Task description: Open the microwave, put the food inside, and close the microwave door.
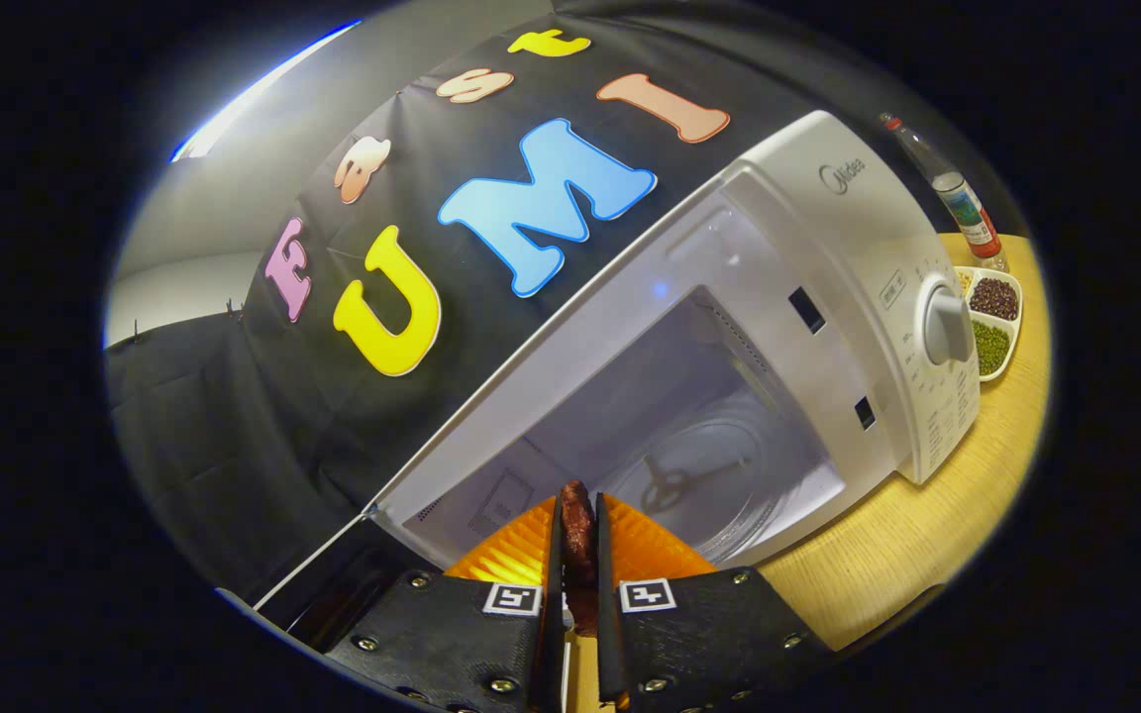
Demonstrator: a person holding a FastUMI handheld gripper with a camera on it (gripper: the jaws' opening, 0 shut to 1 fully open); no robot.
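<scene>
Here the tongs [578, 555] are pinching a dark reddish-brown piece of food [577, 530], with both fingers pressed against its sides and only a narrow gap between them. The food stands upright between the fingers, its top poking out just past their tips. Just ahead of the tongs sits the white microwave [828, 257] with its door [333, 584] swung open, so the lit inside is on view. The glass turntable [719, 475] lies on the floor of the microwave, beyond the food, and the food is not yet over it. On the front panel of the microwave a round grey knob [947, 325] sticks out. The microwave rests on a wooden counter [927, 535]. Past the microwave, on the counter, a white divided dish [994, 319] holds dark beans and green beans, and a clear bottle [949, 188] with a red cap stands just behind it.
</scene>
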